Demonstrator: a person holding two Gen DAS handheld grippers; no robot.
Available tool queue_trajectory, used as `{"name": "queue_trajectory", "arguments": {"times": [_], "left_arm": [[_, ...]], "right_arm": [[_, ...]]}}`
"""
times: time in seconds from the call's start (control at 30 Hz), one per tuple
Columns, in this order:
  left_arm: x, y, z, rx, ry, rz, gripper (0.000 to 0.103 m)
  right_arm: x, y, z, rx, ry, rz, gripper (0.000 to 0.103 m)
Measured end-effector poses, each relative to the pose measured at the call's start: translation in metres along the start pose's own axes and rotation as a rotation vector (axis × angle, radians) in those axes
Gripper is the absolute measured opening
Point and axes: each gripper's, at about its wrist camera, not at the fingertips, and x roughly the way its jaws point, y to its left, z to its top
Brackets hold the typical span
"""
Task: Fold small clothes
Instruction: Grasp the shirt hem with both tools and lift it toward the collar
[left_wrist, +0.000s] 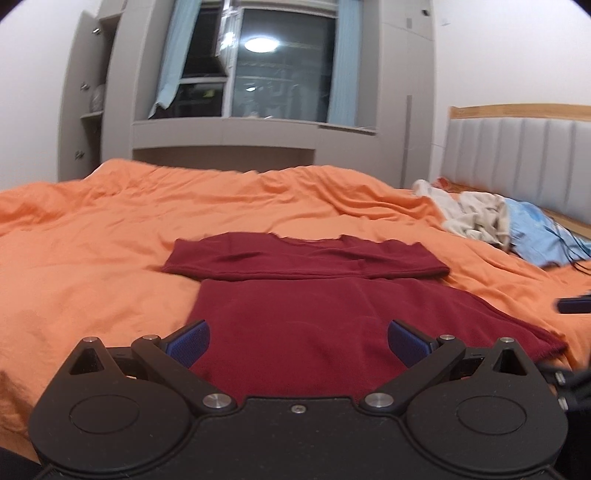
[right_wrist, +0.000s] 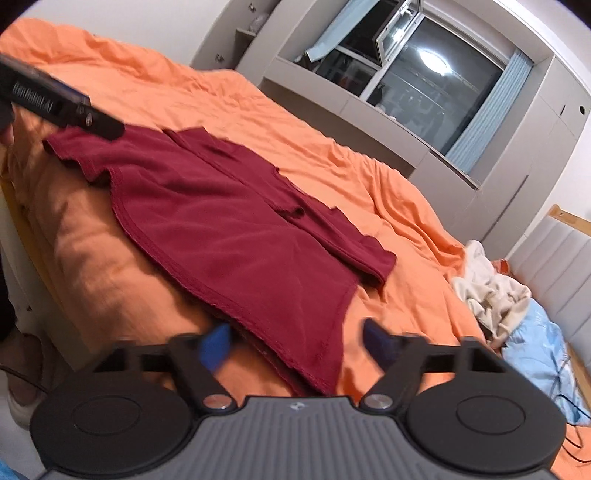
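Dark-red shirt (left_wrist: 306, 321) lies on orange bedding (left_wrist: 92, 266) below window (left_wrist: 280, 66).

A home bedroom — orange-quilted bed (left_wrist: 110, 229); padded headboard (left_wrist: 517, 162); curtained window (left_wrist: 280, 62).

the t-shirt (left_wrist: 303, 317) lies flat on the duvet (left_wrist: 92, 258), which covers the bed. the garment's far part is folded over onto itself, forming a band across its far end. the left claw (left_wrist: 298, 345) sits above the garment's near hem, 1 finger at each side. in the right wrist view, the right claw (right_wrist: 297, 343) straddles the near corner of the hem, and the left claw (right_wrist: 59, 107) sits at the garment's far-left corner. a pile of clothes (left_wrist: 476, 214) lies on the bed to the right of the garment, well apart, beside the headboard (left_wrist: 517, 162). the window (left_wrist: 258, 66) stands behind the bed.
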Motion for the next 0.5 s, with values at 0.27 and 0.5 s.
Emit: {"name": "queue_trajectory", "arguments": {"times": [0.27,0.5], "left_arm": [[-0.007,-0.025,-0.016,0.138,0.012,-0.070,0.102],[0.019,-0.039,-0.027,0.238,0.120,-0.016,0.103]], "right_arm": [[-0.008,-0.024,0.012,0.123,-0.128,0.072,0.008],[-0.014,-0.067,0.023,0.312,-0.200,0.096,0.008]]}}
